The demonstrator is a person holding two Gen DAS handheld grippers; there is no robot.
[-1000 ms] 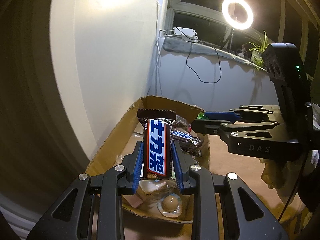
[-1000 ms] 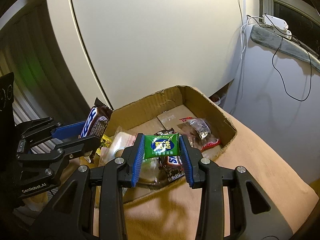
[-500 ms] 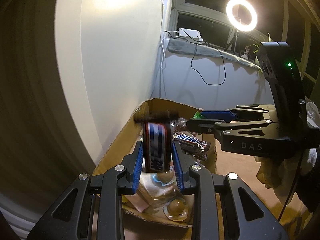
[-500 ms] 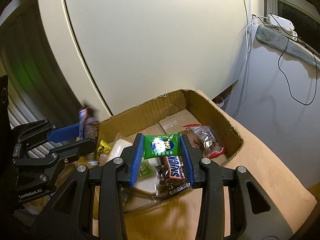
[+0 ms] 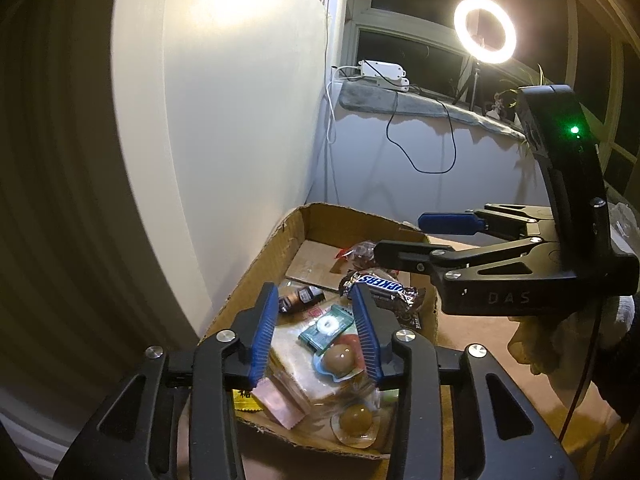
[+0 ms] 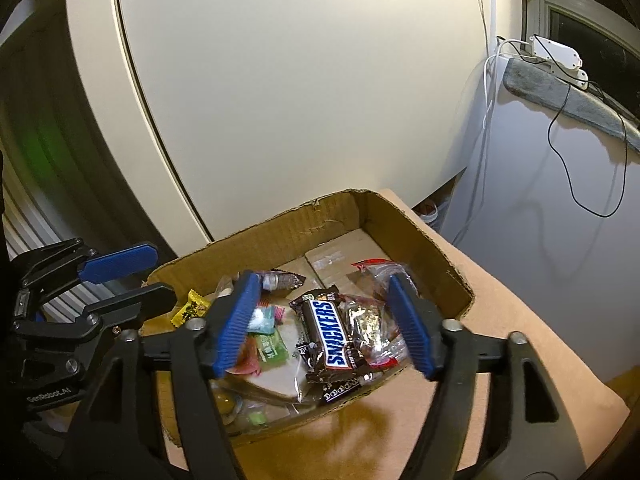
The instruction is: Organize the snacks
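A shallow cardboard box (image 5: pixel 256 272) (image 6: pixel 292 228) holds several snacks. My left gripper (image 5: pixel 316 332) is open and empty above the box's near end; it also shows at the left of the right wrist view (image 6: pixel 136 276). My right gripper (image 6: pixel 324 320) is open and empty over the box's middle; it also shows at the right of the left wrist view (image 5: pixel 416 236). A Snickers pack (image 6: pixel 332 340) (image 5: pixel 380 286) lies in the box. A green mint packet (image 5: pixel 326 326) (image 6: pixel 272 348) lies beside it. A small dark bar (image 5: pixel 300 298) (image 6: pixel 280 280) lies near the box's far wall.
The box stands on a tan surface (image 6: pixel 500 328) against a white panel (image 6: pixel 300 100). In it are also packed eggs (image 5: pixel 340 358), a yellow candy (image 6: pixel 190 308) and a clear bag with red trim (image 6: pixel 376 272). A ring light (image 5: pixel 484 36) and a cabled sill (image 5: pixel 400 104) are behind.
Both grippers have opened. The left one let go of the Snickers bar and the right one let go of the green packet; both now lie in the box.
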